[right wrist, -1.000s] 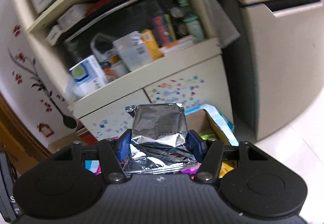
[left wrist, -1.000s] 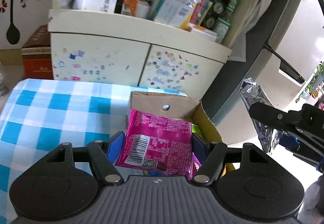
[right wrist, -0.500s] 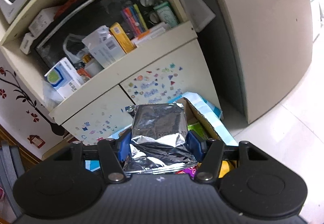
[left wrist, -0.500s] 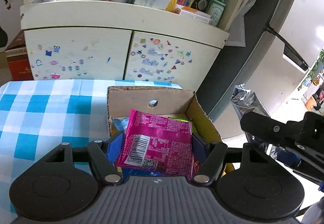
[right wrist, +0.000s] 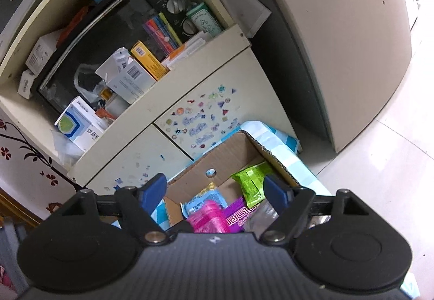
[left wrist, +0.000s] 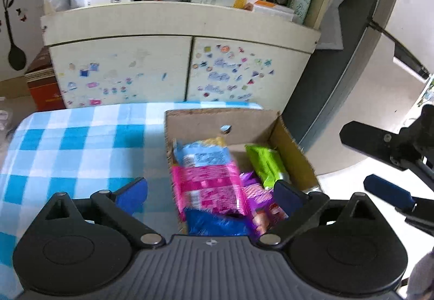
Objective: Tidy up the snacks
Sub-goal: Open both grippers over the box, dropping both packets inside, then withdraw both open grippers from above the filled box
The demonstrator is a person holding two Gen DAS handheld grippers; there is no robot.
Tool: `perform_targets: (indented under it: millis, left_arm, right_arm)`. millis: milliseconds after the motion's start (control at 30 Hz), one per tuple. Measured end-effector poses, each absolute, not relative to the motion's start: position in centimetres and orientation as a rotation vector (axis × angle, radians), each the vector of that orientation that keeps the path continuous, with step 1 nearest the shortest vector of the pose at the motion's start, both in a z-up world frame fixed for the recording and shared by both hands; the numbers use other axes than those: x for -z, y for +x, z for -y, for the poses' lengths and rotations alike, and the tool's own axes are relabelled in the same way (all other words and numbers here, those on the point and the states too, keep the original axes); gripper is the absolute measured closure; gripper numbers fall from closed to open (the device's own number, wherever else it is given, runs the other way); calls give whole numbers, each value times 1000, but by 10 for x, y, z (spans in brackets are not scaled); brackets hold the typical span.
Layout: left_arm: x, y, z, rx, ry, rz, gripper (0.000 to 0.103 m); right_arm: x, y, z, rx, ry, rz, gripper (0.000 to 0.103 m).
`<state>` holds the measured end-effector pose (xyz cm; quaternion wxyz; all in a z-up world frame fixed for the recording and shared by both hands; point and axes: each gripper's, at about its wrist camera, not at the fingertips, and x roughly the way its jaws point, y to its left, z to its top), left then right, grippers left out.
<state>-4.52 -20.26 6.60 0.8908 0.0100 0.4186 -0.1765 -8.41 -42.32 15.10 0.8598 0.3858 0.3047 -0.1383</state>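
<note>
Left gripper (left wrist: 210,195) and right gripper (right wrist: 215,188): jaws just opened, apart, nothing clamped. Pink packet (left wrist: 210,188) lies blurred in cardboard box (left wrist: 294,153) among other snacks; box on checked cloth (left wrist: 81,142), sticker-covered cabinet (left wrist: 122,69) beyond

Chinese characters on white box (right wrist: 81,123)

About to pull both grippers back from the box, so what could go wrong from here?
1. The box sits at the table's corner, one wall along the edge; a nudge might tip it off.
2. The pink pack lies high on the pile, just below the open left gripper; a finger could catch it.
3. The silver pack lies close under the right gripper, whose fingers have just opened; it might snag.
</note>
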Motion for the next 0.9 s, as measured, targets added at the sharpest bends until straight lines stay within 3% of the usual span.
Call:
perform_targets:
  millis: [900]
  left_arm:
    - [-87, -104, 159, 258, 77, -915, 0]
  right_arm:
    - [-163, -127, 405, 375, 576, -750, 11]
